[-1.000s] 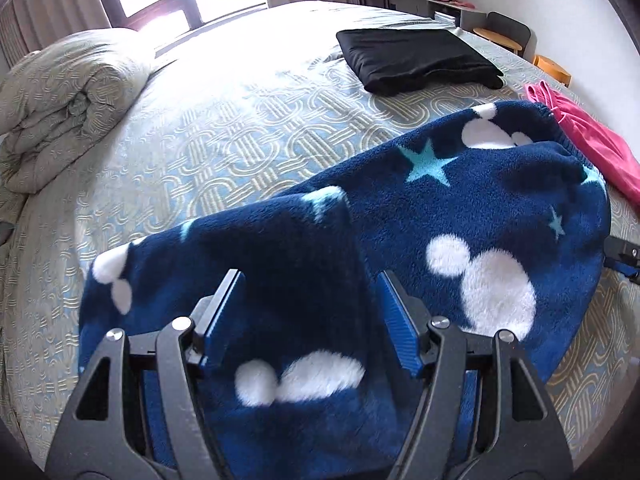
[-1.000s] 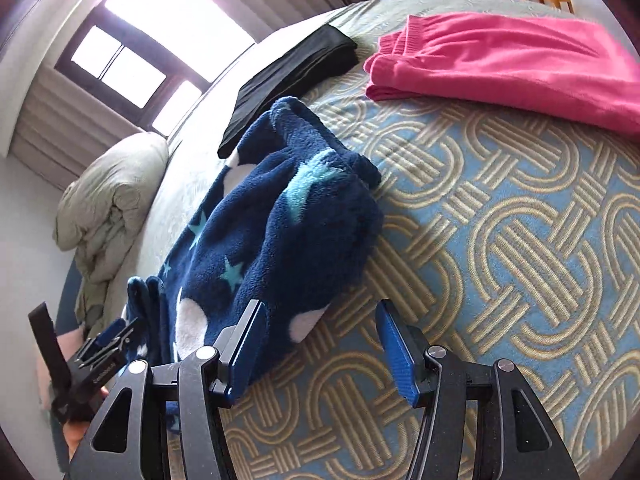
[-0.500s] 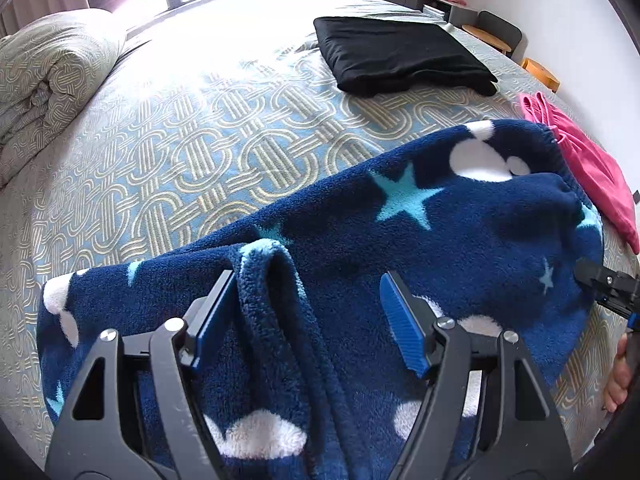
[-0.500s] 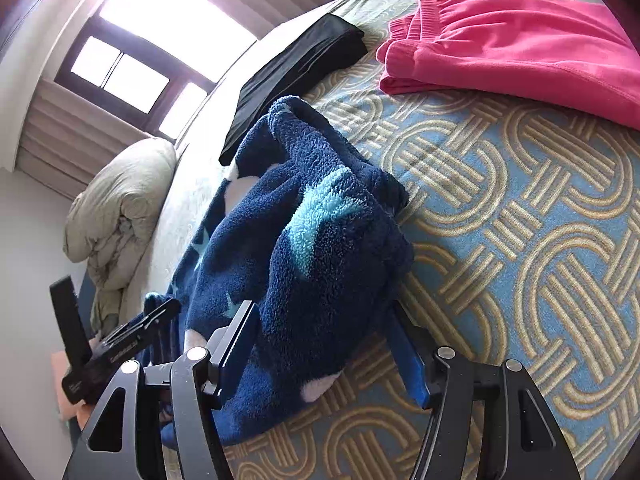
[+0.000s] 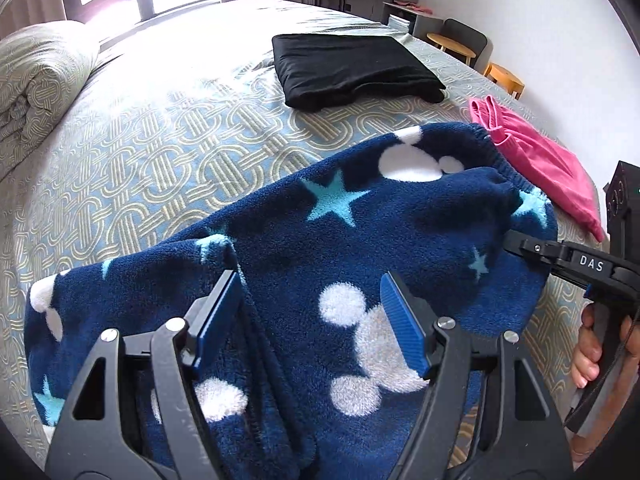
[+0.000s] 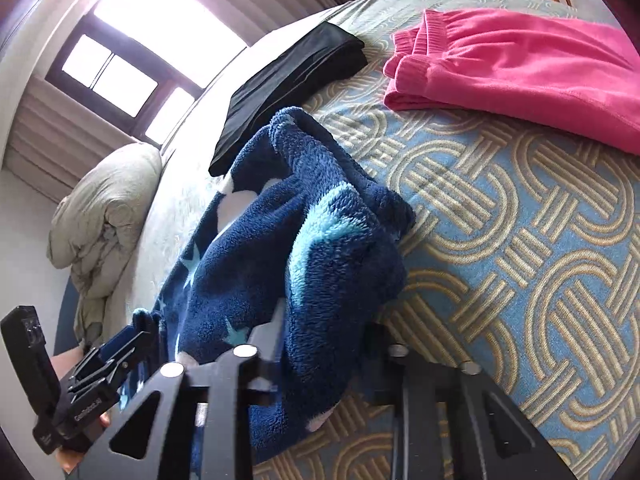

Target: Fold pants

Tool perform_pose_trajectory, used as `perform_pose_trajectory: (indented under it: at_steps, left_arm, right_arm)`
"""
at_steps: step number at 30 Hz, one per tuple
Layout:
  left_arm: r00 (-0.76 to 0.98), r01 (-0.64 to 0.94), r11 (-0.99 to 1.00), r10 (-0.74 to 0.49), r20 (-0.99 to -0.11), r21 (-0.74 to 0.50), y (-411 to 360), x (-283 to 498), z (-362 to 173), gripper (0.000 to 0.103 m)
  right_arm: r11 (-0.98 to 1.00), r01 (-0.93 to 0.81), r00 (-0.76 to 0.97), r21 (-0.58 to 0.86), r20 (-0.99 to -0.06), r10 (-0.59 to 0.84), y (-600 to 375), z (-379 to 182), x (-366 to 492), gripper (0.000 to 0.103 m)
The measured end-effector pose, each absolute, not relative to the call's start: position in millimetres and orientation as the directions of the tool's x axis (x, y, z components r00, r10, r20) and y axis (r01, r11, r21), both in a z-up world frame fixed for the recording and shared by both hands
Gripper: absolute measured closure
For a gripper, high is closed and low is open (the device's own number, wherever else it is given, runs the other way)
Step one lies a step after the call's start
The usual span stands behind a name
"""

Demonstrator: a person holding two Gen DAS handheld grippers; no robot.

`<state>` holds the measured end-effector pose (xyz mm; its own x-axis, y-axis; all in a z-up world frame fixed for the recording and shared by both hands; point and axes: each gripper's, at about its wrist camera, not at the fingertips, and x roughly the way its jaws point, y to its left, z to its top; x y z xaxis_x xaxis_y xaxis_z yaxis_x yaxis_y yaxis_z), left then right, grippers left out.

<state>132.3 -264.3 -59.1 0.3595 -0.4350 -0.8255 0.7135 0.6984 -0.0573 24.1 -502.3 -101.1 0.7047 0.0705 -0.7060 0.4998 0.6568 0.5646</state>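
Note:
Navy fleece pants with white mouse heads and light blue stars lie folded lengthwise on the bed. My left gripper is open and hovers over the leg end, its blue pads either side of a fabric ridge. In the right wrist view the waist end of the pants bulges between my right gripper's jaws; the pads are hidden in the fleece. The right gripper also shows in the left wrist view, its tip at the pants' right edge.
Folded black pants lie at the far side of the bed, folded pink pants to the right. A rolled quilt lies at the left. The patterned bedspread covers the bed. Chairs and a cabinet stand behind.
My right gripper has pushed forward onto the waist end, which now fills its jaws. My left gripper has shifted over the leg end, still open.

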Motion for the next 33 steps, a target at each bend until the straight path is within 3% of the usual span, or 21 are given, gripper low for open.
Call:
perform_pose_trajectory:
  at_steps: [8, 14, 20, 23, 29, 33]
  left_arm:
    - [0.299, 0.620, 0.736, -0.543, -0.785, -0.273, -206, 149, -32, 0.030]
    - [0.397, 0.459, 0.830, -0.511, -0.763, -0.318, -113, 170, -32, 0.030]
    - [0.373, 0.323, 0.857, -0.505, -0.779, -0.401, -37, 171, -66, 0.030]
    - [0.332, 0.309, 0.846, -0.524, -0.784, -0.435, -26, 169, -82, 0.030]
    - [0.317, 0.284, 0.793, -0.608, -0.728, -0.539, -12, 163, -82, 0.030]
    - [0.356, 0.369, 0.798, -0.594, -0.721, -0.476, -25, 147, -65, 0.030]
  right_arm:
    - [0.832, 0.375, 0.781, 0.409, -0.623, -0.046, -441, -33, 48, 0.088]
    - [0.975, 0.103, 0.825, 0.197, -0.565, 0.027, -320, 5, 82, 0.089]
    - [0.979, -0.201, 0.723, 0.030, -0.669, 0.169, -194, -34, 96, 0.089]
    - [0.980, -0.198, 0.660, 0.007, -0.739, 0.138, -176, -64, 99, 0.086]
    - [0.977, -0.213, 0.641, 0.022, -0.752, 0.157, -185, -62, 98, 0.080]
    - [0.972, -0.232, 0.625, 0.045, -0.758, 0.184, -185, -62, 93, 0.070]
